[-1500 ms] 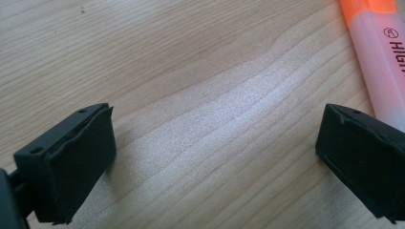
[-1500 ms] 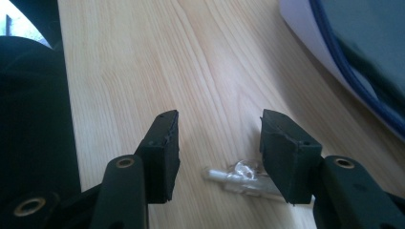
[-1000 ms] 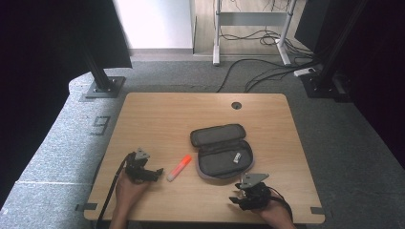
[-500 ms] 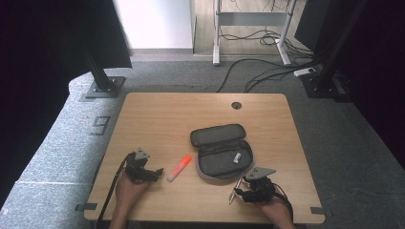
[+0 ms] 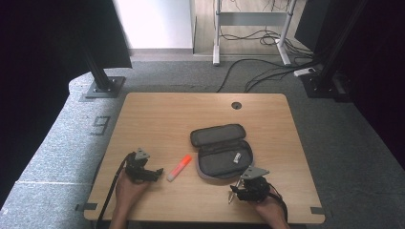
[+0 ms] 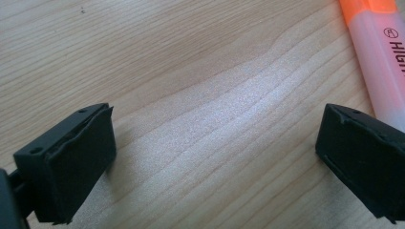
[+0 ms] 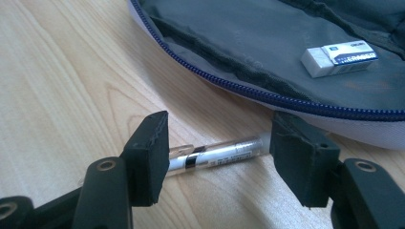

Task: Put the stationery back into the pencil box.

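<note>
One open grey pencil case (image 5: 220, 151) lies right of centre in the high view, a white eraser (image 7: 339, 58) inside it. At its lower edge, a clear pen (image 7: 217, 154) lies on the table (image 5: 157, 119) between the right gripper (image 7: 217, 157)'s parted jaws. Lower left, the left gripper (image 6: 217, 143) gapes wide over bare wood, an orange highlighter (image 5: 179, 167) just beside it.
</note>
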Tool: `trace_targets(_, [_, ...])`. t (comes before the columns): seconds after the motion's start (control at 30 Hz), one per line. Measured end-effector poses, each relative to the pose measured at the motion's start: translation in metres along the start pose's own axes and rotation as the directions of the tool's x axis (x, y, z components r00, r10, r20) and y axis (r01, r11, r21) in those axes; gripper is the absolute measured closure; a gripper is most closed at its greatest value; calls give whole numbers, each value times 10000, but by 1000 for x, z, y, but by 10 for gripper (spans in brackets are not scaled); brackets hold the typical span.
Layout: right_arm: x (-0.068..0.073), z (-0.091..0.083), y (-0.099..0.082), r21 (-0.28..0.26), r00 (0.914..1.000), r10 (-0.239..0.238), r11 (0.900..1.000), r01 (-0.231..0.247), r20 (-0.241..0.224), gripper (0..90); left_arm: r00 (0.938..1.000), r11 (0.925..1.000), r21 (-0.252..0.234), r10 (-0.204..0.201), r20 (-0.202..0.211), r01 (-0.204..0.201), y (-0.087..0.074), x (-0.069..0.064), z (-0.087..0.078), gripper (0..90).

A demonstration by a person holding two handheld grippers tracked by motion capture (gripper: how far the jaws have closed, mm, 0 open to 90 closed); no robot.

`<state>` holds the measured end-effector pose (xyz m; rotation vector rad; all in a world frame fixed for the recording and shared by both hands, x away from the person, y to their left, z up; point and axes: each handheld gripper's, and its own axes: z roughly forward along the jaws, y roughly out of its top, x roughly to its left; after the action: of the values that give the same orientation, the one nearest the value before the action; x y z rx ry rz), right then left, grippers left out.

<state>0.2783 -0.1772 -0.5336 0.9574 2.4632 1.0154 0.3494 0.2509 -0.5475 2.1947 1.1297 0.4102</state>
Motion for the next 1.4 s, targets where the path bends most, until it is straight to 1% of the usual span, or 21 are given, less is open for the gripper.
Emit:
trace_targets(0.07, [1, 1, 0, -40, 10000, 24, 10000, -24, 27, 379, 10000, 10000, 0, 1, -1, -1, 0, 0, 0, 0])
trace_targets(0.17, [4, 1, 0, 20, 9997, -70, 10000, 69, 220, 382, 10000, 10000, 0, -1, -6, 1, 0, 0, 0, 0])
trace_targets(0.2, [4, 1, 0, 98, 9995, -168, 9998, 166, 265, 381, 10000, 10000, 1, -1, -1, 1, 0, 0, 0, 0])
trace_targets(0.3, [3, -1, -3, 88, 9995, -110, 9999, 108, 291, 382, 10000, 10000, 0, -2, 2, 2, 0, 0, 0, 0])
trace_targets(0.4, [0, -5, -6, 112, 9993, -23, 9999, 19, 373, 382, 10000, 10000, 0, -1, -11, 1, 0, 0, 0, 0])
trace_targets(0.5, [-6, -10, -10, 193, 9988, 83, 9998, -92, 486, 389, 10000, 10000, 0, 1, -11, -1, 0, 0, 0, 0])
trace_targets(0.6, [-13, -12, -14, 296, 9977, 310, 9990, -328, 595, 401, 10000, 10000, 2, 0, 1, 0, 0, 0, 0, 0])
trace_targets(0.63, [-15, -13, -15, 303, 9972, 395, 9987, -415, 630, 419, 10000, 10000, 0, -2, -1, 2, 0, 0, 0, 0])
trace_targets(0.7, [-19, -14, -16, 388, 9961, 372, 9984, -404, 799, 431, 10000, 10000, 1, 0, -4, 0, 0, 0, 0, 0])
trace_targets(0.8, [-24, -13, -18, 589, 9951, 477, 9969, -529, 861, 463, 10000, 10000, 0, -1, -2, 1, 0, 0, 0, 0])
trace_targets(0.83, [-25, -12, -20, 581, 9948, 542, 9965, -594, 862, 475, 10000, 10000, -1, -1, 0, 1, 0, 0, 0, 0])
trace_targets(0.87, [-28, -12, -21, 530, 9945, 724, 9957, -766, 756, 497, 10000, 10000, 0, -2, -10, 2, 0, 0, 0, 0])
trace_targets(0.9, [-30, -13, -22, 493, 9939, 776, 9954, -817, 784, 507, 10000, 10000, 0, 0, -11, 0, 0, 0, 0, 0])
trace_targets(1.0, [-33, -15, -24, 500, 9926, 840, 9948, -886, 872, 583, 10000, 10000, -1, 0, -11, 0, 0, 0, 0, 0])
trace_targets(1.07, [-37, -17, -26, 483, 9918, 1011, 9933, -1051, 788, 638, 10000, 10000, 0, -2, -1, 2, 0, 0, 0, 0])
trace_targets(1.2, [-43, -19, -27, 525, 9912, 1159, 9915, -1193, 642, 757, 10000, 10000, -1, -3, -11, 3, 0, 0, 0, 0])
trace_targets(1.27, [-44, -19, -28, 524, 9909, 1203, 9910, -1235, 604, 777, 10000, 10000, 2, -2, -1, 2, 0, 0, 0, 0])
trace_targets(1.4, [-45, -21, -29, 499, 9883, 1439, 9880, -1464, 511, 784, 10000, 10000, 1, -1, -10, 1, 0, 0, 0, 0])
